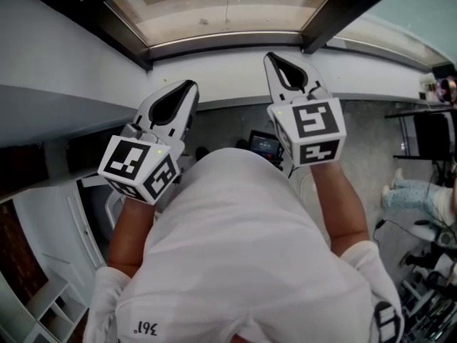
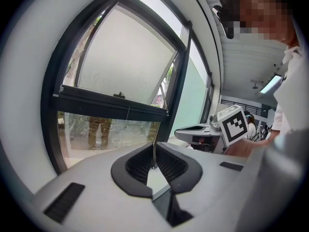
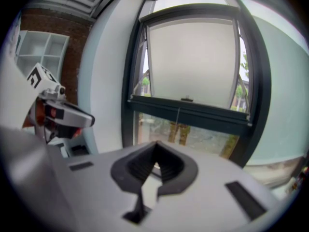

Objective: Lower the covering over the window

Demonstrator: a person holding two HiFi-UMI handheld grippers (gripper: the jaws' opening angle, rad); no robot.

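The left gripper [image 2: 154, 165] points at the window [image 2: 51, 124], its jaws pinched nearly together on a thin cord [image 2: 154, 151] that runs up toward the dark rail [image 2: 111, 105]. The blind [image 2: 128, 57] above that rail covers only the upper part of the window, with clear glass below it. Near it on the right, the right gripper [image 3: 155, 162] faces the same window, its jaws fully closed with nothing visible between them.

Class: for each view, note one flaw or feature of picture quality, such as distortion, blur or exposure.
Head view: wide-angle bending curves the window frame. Left gripper view: dark round vignette, sharp enough to show the thin cord. Right gripper view: softer, the right gripper slightly blurred, the blind bright and featureless.
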